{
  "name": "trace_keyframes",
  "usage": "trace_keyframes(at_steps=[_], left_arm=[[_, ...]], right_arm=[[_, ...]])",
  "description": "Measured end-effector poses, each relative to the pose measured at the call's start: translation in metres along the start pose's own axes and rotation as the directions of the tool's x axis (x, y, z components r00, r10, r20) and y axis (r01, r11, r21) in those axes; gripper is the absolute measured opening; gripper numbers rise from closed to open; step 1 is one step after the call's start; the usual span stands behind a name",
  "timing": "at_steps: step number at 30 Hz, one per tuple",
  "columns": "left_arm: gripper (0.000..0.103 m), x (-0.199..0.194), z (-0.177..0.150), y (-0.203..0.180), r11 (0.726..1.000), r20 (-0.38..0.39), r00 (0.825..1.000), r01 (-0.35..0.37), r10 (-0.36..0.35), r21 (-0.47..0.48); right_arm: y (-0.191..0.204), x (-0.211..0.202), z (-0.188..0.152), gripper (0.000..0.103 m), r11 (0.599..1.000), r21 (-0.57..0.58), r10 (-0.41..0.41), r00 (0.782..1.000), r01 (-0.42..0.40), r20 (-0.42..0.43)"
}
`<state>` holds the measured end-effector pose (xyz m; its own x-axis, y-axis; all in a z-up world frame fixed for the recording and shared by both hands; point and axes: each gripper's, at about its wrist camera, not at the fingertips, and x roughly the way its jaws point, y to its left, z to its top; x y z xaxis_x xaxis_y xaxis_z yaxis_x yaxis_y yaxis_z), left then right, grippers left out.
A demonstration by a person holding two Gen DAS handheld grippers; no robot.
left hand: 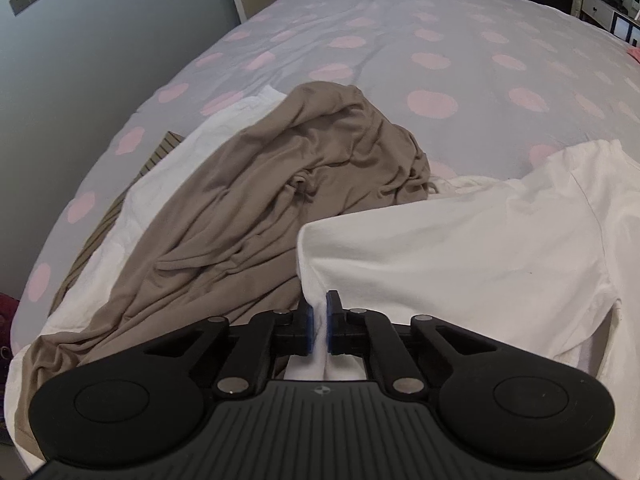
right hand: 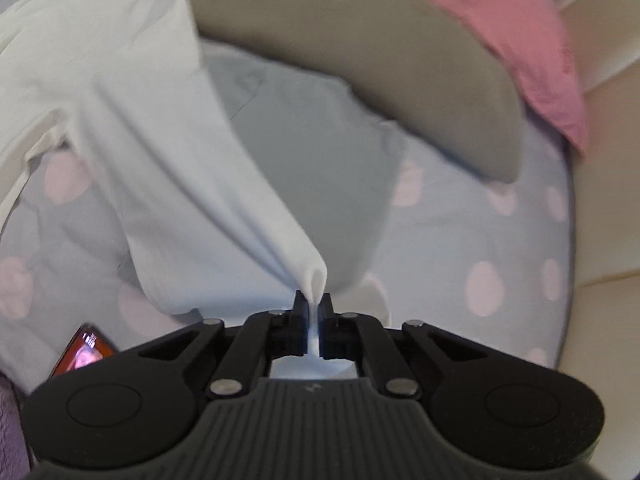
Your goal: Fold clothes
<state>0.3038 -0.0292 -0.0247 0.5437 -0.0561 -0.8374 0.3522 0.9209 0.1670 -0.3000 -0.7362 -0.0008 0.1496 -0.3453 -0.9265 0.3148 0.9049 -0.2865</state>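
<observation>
White shirt (left hand: 460, 248): thin knit garment, pinched at two points and lifted partly off the bed (left hand: 400, 40). It is seen draped to the right in the left wrist view and hanging in a taut fold (right hand: 180, 168) in the right wrist view. Judged light, soft and limp; no shape is kept unless the cloth is held under tension. Slip is judged unlikely, as cloth is gathered between the pads. Best hold is judged to be at hem corners or shoulder seams, so that edges hang straight.

Left gripper (left hand: 319, 322): pressed together on a bunched edge of the shirt.

Right gripper (right hand: 314, 322): pressed together on a narrow pleat of the shirt.

Brown garment (left hand: 280, 184): crumpled, lying left of the shirt, over other white cloth (left hand: 168, 184).

Striped cloth (left hand: 156, 156): partly hidden at the far left, under the white cloth.

Pink garment (right hand: 532, 48): lying far right in the right wrist view, blurred.

Grey garment (right hand: 312, 148): lying flat beneath the lifted shirt.

Phone (right hand: 84, 350): near left, screen lit.
</observation>
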Motion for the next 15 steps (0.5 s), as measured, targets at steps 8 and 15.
trace_keyframes(at_steps=[8, 15], left_arm=[[0.003, -0.008, -0.001, 0.012, 1.000, 0.020, 1.000, 0.007, -0.006, -0.023], [0.028, -0.035, 0.011, 0.013, 1.000, 0.099, 0.995, 0.027, -0.026, -0.015]], right_arm=[[0.015, 0.038, 0.020, 0.007, 0.988, 0.031, -0.146, 0.981, 0.151, -0.124], [0.020, 0.036, 0.011, 0.042, 0.985, -0.002, -0.172, 0.973, 0.173, -0.155]])
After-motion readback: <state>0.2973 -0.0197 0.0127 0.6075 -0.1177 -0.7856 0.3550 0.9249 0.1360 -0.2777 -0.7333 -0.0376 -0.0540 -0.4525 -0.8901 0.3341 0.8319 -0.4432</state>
